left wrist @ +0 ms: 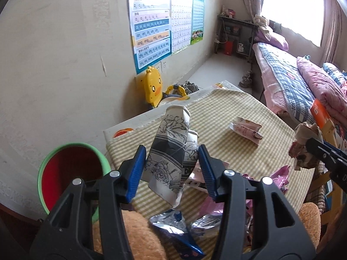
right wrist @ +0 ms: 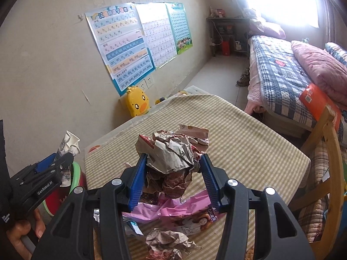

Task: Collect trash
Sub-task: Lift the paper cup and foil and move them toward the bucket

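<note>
My left gripper [left wrist: 171, 155] is shut on a crushed paper cup [left wrist: 168, 149] with grey flower print, held up above the striped table [left wrist: 249, 147]. The same cup [right wrist: 67, 145] shows in the right wrist view at the left, over the bin. My right gripper [right wrist: 172, 161] is shut on a crumpled ball of printed paper [right wrist: 173, 156], raised above the table [right wrist: 249, 151]. That paper ball [left wrist: 303, 145] appears at the right edge of the left wrist view. A bin [left wrist: 71, 173] with green rim and red inside stands left of the table, below the cup.
On the table lie a pink wrapper [right wrist: 173, 212], a silver-blue foil packet [left wrist: 175, 231], another crumpled paper [right wrist: 167, 244] and a folded carton piece [left wrist: 247, 129]. A yellow duck toy [left wrist: 153, 86] stands by the wall. A bed [right wrist: 282, 75] and a wooden chair [right wrist: 329, 143] are right.
</note>
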